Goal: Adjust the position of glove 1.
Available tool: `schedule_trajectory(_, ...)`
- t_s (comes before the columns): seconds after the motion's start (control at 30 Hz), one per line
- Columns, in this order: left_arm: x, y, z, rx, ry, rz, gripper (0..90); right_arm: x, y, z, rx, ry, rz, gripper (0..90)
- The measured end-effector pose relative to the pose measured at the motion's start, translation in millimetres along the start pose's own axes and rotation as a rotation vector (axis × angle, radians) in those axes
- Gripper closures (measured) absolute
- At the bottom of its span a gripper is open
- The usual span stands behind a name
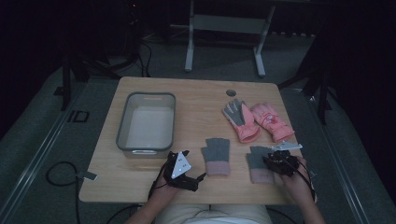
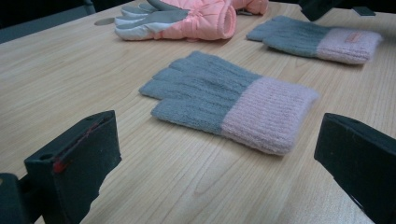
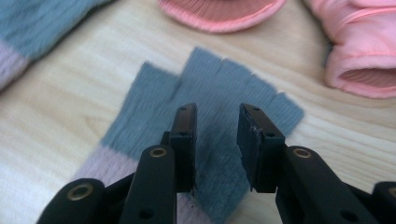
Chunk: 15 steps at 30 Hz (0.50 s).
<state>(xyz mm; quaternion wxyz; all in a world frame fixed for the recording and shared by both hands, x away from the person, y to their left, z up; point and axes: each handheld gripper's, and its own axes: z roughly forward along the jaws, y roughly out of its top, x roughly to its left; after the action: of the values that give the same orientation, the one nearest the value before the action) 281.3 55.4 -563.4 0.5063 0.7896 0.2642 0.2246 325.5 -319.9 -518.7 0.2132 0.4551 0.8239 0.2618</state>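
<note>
The right gripper hovers low over the right knit glove, jaws parted a little with nothing pinched; in the right gripper view the grey fabric lies flat beneath the gap between them. That glove sits at the near right of the worktop, pink cuff toward the person. The left gripper rests by the near edge, jaws spread wide and released, aimed at the left knit glove, which lies flat just ahead of it. Two pink ski gloves lie side by side farther back on the right. A grey bin stands at the left, well apart from the gloves.
</note>
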Motion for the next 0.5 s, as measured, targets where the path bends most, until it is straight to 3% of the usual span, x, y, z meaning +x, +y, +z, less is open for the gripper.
schedule_trajectory(0.2, -0.3, 0.0, 0.0, 0.0, 0.001, 0.002, 0.0, -1.9, -2.6, 5.3, 0.002, 0.065, 0.034, 64.0)
schedule_trajectory(0.37, -0.2, 0.1, 0.2, 0.002, 0.002, 0.0, 0.0, -2.4, -12.3, 15.1, 0.011, 0.057, 0.063, 64.8)
schedule_trajectory(0.5, -0.6, -0.1, 0.0, -0.002, 0.004, 0.004, 0.0, -1.7, -16.9, 16.2, -0.017, 0.059, 0.09, 70.2)
